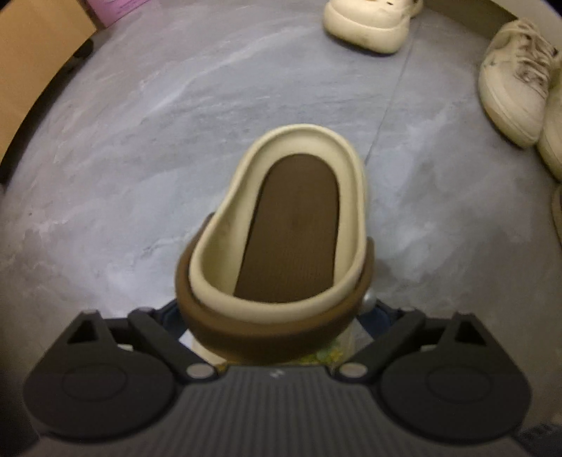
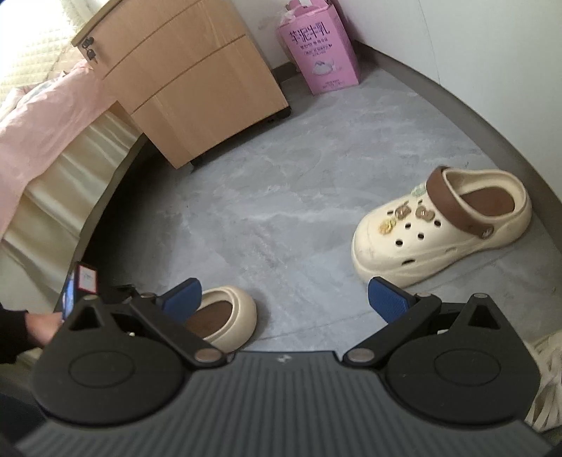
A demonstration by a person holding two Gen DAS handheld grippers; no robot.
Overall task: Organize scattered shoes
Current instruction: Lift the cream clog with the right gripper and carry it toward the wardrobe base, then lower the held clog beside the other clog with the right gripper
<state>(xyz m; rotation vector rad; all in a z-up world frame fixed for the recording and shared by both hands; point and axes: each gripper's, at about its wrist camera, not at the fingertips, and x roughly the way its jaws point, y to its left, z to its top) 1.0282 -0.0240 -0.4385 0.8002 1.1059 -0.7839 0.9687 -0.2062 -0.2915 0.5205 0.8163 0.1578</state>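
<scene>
My left gripper (image 1: 274, 327) is shut on a cream clog (image 1: 291, 225) with a brown insole and brown strap, held by its front with the heel pointing away over the grey floor. The same clog shows in the right wrist view (image 2: 224, 316), low left behind the left fingertip. Its mate, a cream clog with charms (image 2: 442, 228), stands on the floor at right, also in the left wrist view (image 1: 368, 21) at the top. My right gripper (image 2: 284, 298) is open and empty above the floor between the two clogs.
White lace-up sneakers (image 1: 516, 81) lie at the right edge. A wooden drawer cabinet (image 2: 182, 81) on castors and a pink carton (image 2: 319, 49) stand by the wall. A bed with pink bedding (image 2: 42, 119) is at left. A hand (image 2: 42, 327) holds the other gripper.
</scene>
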